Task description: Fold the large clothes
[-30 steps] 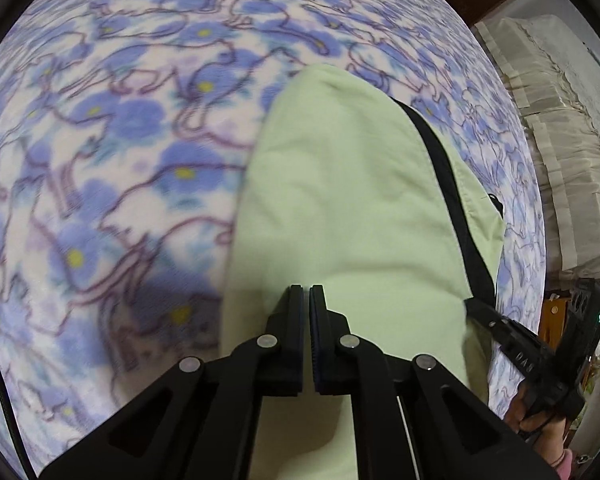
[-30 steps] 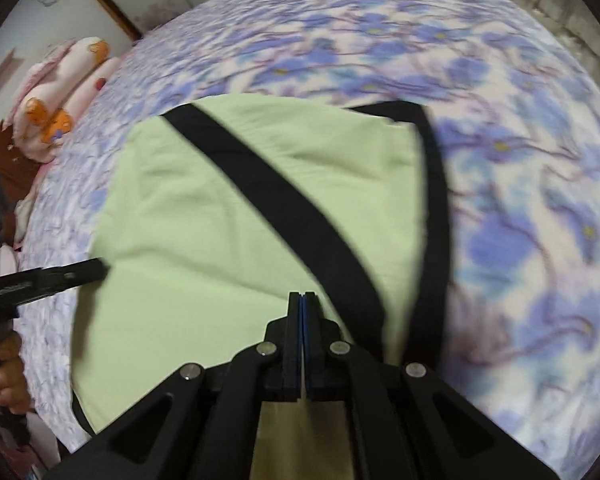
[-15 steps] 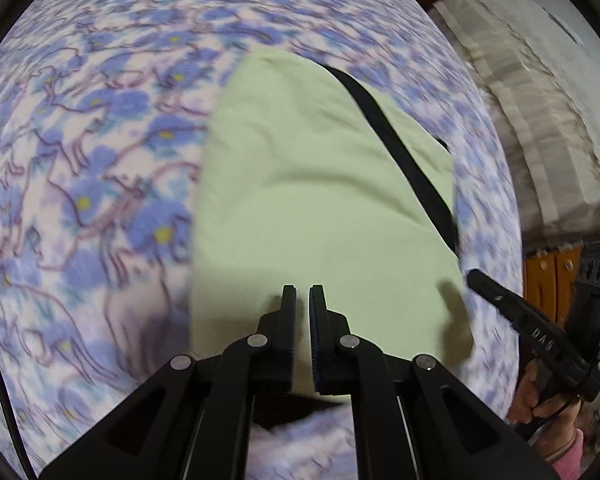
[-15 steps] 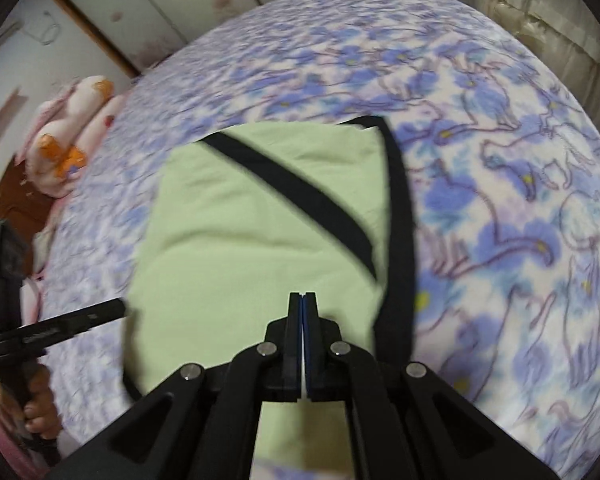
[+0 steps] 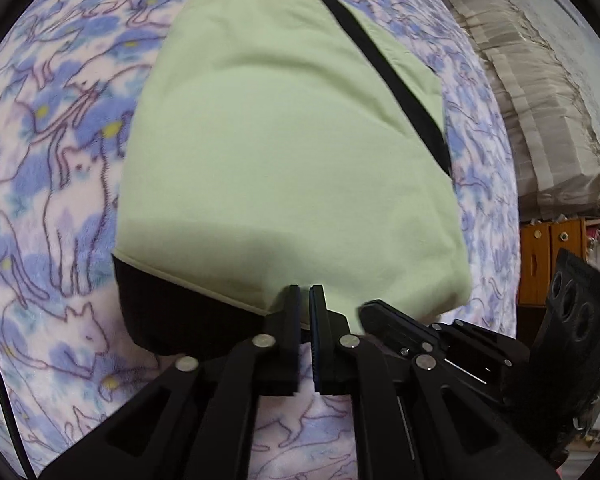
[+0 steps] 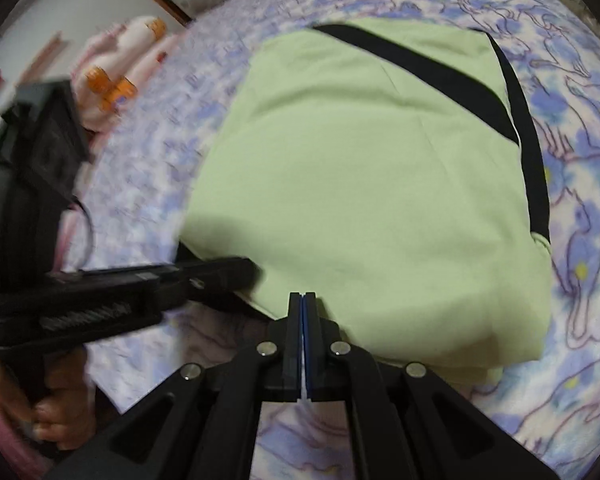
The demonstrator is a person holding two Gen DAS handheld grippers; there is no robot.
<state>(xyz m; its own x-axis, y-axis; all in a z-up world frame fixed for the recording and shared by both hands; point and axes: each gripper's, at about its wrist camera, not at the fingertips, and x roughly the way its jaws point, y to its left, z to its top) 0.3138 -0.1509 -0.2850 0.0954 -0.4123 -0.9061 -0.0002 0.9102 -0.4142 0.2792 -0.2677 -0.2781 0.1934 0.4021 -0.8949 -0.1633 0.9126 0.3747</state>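
Now the folded green garment lies flat on the cat-print bed, w/ left gripper and right gripper both closed, empty, at its near edge.

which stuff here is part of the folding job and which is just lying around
Part of the job:
- green garment with black trim
- left hand-held gripper
- right hand-held gripper

Just lying about:
- cat-print blanket underneath
- pink plush toy
- folded beige bedding
- wooden cabinet

A cat-print blanket, a stuffed toy, a wooden cabinet.
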